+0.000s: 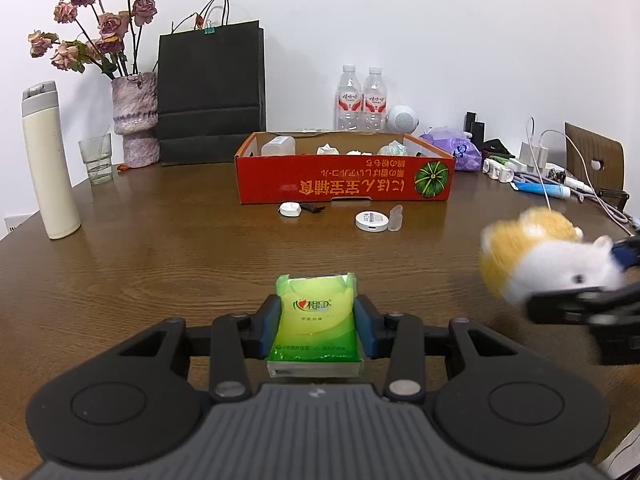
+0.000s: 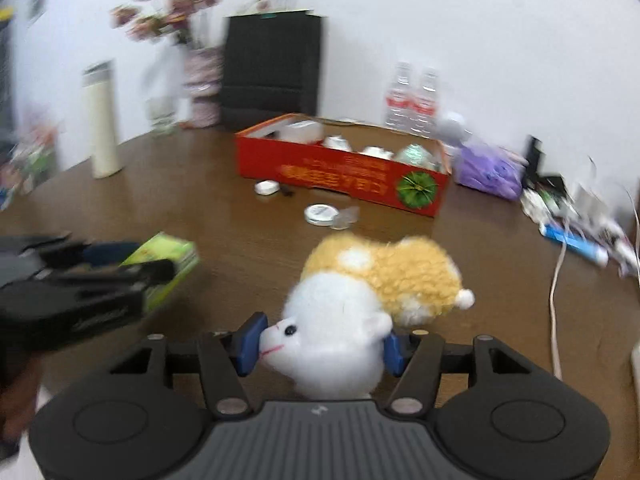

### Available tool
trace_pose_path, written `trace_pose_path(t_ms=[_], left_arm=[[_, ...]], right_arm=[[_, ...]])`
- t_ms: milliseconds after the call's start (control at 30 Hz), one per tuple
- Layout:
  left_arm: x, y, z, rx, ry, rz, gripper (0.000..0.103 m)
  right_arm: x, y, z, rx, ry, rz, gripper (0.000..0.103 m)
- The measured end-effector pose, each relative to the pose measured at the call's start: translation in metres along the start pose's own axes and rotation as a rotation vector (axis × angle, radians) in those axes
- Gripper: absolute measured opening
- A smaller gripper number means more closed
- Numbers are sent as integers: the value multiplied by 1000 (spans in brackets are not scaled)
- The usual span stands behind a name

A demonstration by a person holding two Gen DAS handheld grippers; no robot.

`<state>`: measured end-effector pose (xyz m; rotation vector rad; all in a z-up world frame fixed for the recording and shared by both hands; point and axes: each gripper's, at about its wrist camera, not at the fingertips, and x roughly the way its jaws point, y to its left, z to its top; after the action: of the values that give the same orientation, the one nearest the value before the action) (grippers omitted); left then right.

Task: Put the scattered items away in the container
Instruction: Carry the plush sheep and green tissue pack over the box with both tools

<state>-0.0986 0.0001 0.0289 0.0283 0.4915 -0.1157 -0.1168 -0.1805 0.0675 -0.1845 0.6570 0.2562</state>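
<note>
My left gripper is shut on a green tissue pack and holds it above the brown table; the pack also shows in the right wrist view. My right gripper is shut on the white head of a yellow and white plush hamster, seen blurred at the right of the left wrist view. The red cardboard box stands ahead at the far middle with several items inside. In front of it lie a white earbud case, a small dark item, a round white disc and a clear cap.
A cream thermos, a glass, a vase of dried roses and a black paper bag stand at the back left. Two water bottles, a purple bag, cables and chargers fill the back right.
</note>
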Motion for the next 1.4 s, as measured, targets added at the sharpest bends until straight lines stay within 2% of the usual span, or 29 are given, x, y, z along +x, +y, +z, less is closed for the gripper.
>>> trace_pose_path(t_ms=[100, 167, 233, 333, 433, 533, 600, 700, 800, 867, 933, 1100, 1233, 1400], left_arm=[[1, 2, 1, -17, -5, -5, 41], [0, 1, 0, -23, -6, -17, 41], [-1, -2, -2, -19, -6, -33, 41], [-3, -5, -4, -4, 0, -49, 41], [-4, -4, -6, -8, 3, -48, 41], [-1, -2, -7, -20, 8, -43, 41], [0, -2, -7, -20, 9, -44, 41], [1, -2, -8, -16, 14, -49, 41], [4, -4, -8, -14, 21, -54, 41], [3, -5, -7, -12, 18, -56, 41], [1, -5, -3, -10, -1, -48, 41], [-6, -2, 25, -27, -81, -26, 41], [3, 4, 64, -33, -122, -62, 41], [45, 18, 138, -44, -166, -38, 41]], right_arm=[[-16, -14, 12, -61, 53, 75, 55], [-20, -18, 23, -108, 68, 69, 54], [-16, -17, 32, -169, 89, 81, 54], [3, -17, 37, -190, 99, 109, 55], [14, -16, 40, -147, 59, 89, 56], [22, -13, 37, -131, -21, 78, 57], [32, -8, 28, -124, -53, 47, 63], [43, -8, 9, -101, -63, 32, 56], [42, -13, -7, -49, -139, 1, 55], [41, -19, -12, -1, -170, 3, 48], [34, -20, -8, 24, -183, -2, 44], [-1, -9, 15, 39, -317, 16, 44], [8, -11, 38, 37, -312, 68, 44], [30, -40, 94, 50, -327, 120, 44]])
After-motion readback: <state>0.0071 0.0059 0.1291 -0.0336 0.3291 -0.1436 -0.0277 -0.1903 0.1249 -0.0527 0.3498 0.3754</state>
